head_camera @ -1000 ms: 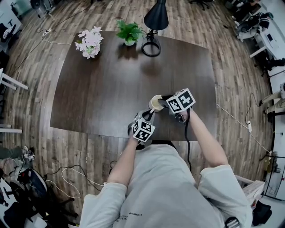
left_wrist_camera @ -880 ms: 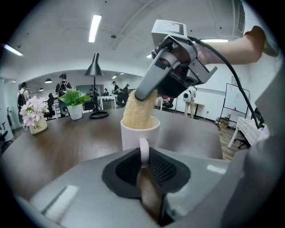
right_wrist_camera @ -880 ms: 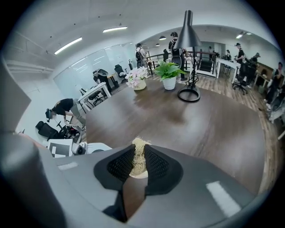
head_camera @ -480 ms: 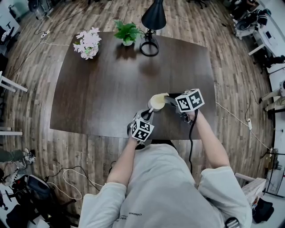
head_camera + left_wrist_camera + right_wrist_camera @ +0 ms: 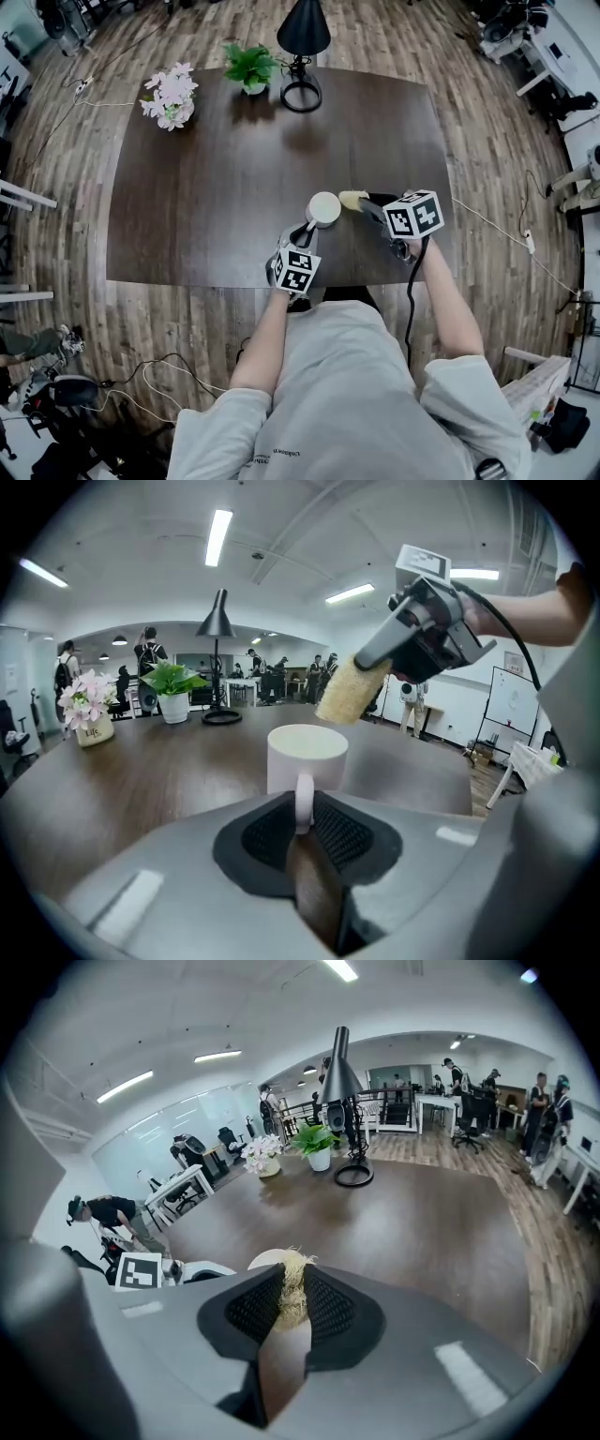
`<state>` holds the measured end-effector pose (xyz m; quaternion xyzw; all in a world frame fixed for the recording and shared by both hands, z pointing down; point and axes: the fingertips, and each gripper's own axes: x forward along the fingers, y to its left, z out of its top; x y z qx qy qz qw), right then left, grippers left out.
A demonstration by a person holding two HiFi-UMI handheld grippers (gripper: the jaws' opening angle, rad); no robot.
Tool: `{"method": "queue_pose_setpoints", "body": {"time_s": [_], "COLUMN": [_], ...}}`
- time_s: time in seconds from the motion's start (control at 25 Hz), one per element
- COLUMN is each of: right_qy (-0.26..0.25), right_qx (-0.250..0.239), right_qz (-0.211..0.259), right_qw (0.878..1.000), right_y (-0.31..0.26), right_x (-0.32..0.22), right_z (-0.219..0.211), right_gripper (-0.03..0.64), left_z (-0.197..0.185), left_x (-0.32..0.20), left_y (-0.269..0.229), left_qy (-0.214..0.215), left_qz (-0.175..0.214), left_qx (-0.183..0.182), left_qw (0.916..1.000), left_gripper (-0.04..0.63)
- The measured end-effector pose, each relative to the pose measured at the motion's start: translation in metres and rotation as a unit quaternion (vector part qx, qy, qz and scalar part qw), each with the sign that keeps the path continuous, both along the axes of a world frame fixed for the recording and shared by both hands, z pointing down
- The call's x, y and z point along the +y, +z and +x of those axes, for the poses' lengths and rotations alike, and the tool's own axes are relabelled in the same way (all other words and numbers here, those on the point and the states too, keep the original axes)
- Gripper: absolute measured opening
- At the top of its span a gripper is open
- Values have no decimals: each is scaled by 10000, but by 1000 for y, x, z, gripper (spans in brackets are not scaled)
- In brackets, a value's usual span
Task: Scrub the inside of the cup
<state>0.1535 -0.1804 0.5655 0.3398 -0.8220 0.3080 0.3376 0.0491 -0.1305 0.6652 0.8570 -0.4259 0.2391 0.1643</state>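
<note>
A white cup [image 5: 324,208] stands upright on the dark table [image 5: 206,187] near its front edge. My left gripper [image 5: 306,234] is shut on the cup's handle [image 5: 302,802], and the cup body [image 5: 307,757] shows just beyond the jaws. My right gripper [image 5: 367,203] is shut on a pale yellow loofah scrubber [image 5: 352,199], held just right of the cup and outside it. From the left gripper view the scrubber [image 5: 352,690] hangs above and right of the rim. The right gripper view shows the scrubber [image 5: 292,1293] pinched between the pads, with the cup rim [image 5: 264,1260] just behind.
A black desk lamp [image 5: 302,47], a green potted plant [image 5: 248,66] and a pot of pink flowers [image 5: 167,96] stand along the table's far edge. A cable [image 5: 411,309] trails from the right gripper. People and desks stand farther off in the room.
The right gripper has drawn the scrubber out of the cup's mouth and to the right. The cup, earlier tilted, now stands upright on the table, still held by the left gripper.
</note>
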Motion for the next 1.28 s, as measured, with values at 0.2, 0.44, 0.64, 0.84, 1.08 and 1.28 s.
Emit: {"method": "queue_pose_setpoints", "body": {"time_s": [0.2, 0.44, 0.64, 0.84, 1.08, 1.28], "right_qy": [248, 442, 525, 804, 881, 779], "right_qx": [5, 77, -212, -650, -996, -1026], "right_qz": [507, 1910, 2395, 2183, 2202, 2155], "right_qw": [9984, 9806, 9692, 9704, 9663, 9680], "right_y": [6, -8, -12, -10, -9, -2], "right_x": [6, 21, 45, 54, 89, 127], "right_z": [8, 4, 0, 1, 4, 33], "right_gripper": [87, 87, 87, 87, 87, 83], "left_z": [-14, -32, -29, -17, -10, 3], "left_x": [0, -1, 9, 35, 54, 91], "left_y": [-18, -35, -57, -65, -90, -103], "left_qy": [-376, -1167, -1677, -2008, -2446, -2811], "left_qz": [165, 287, 383, 25, 296, 477], "left_qx": [117, 301, 269, 629, 657, 591], "left_qw": [9991, 9923, 9847, 9776, 9669, 9567], "left_gripper": [69, 0, 0, 0, 0, 0]}}
